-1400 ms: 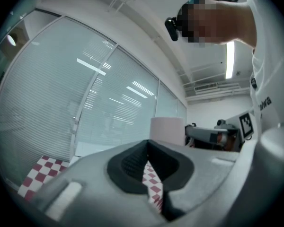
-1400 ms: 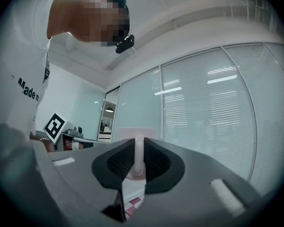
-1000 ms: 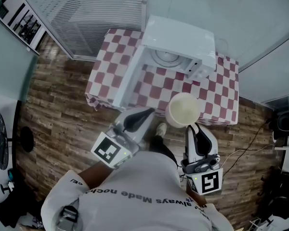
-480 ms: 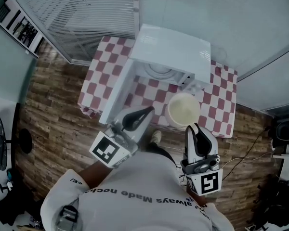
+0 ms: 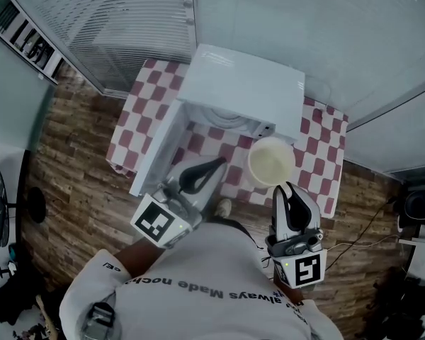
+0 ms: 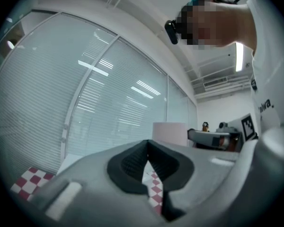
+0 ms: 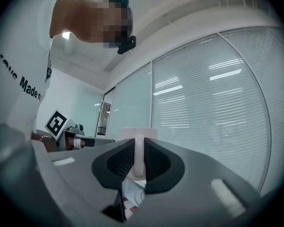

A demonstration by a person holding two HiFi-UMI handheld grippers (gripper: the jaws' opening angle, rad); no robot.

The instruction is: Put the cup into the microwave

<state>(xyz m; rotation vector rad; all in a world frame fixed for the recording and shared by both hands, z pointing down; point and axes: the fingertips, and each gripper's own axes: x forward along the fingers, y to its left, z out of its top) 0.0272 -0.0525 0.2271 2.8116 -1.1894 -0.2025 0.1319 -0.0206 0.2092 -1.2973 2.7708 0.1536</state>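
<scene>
In the head view a pale cup (image 5: 271, 163) hangs in the air, held by its handle in my right gripper (image 5: 284, 188), just in front of the white microwave (image 5: 241, 94). The microwave door (image 5: 156, 154) stands wide open to the left and the round turntable (image 5: 216, 115) shows inside. The right gripper view shows the cup's handle (image 7: 139, 158) pinched between the dark pads, cup body (image 7: 137, 134) beyond. My left gripper (image 5: 214, 164) is shut and empty, low beside the door; in the left gripper view its pads (image 6: 132, 162) meet, with the cup (image 6: 170, 131) behind.
The microwave stands on a small table with a red-and-white checked cloth (image 5: 326, 144), on a wooden plank floor (image 5: 71, 168). Glass walls with blinds (image 5: 127, 20) rise right behind the table. Dark equipment and cables (image 5: 411, 204) lie at the right.
The view has shifted so the table and microwave sit a little higher and further left; the cup in my right gripper now hangs closer to the microwave's opening. The left gripper keeps its place.
</scene>
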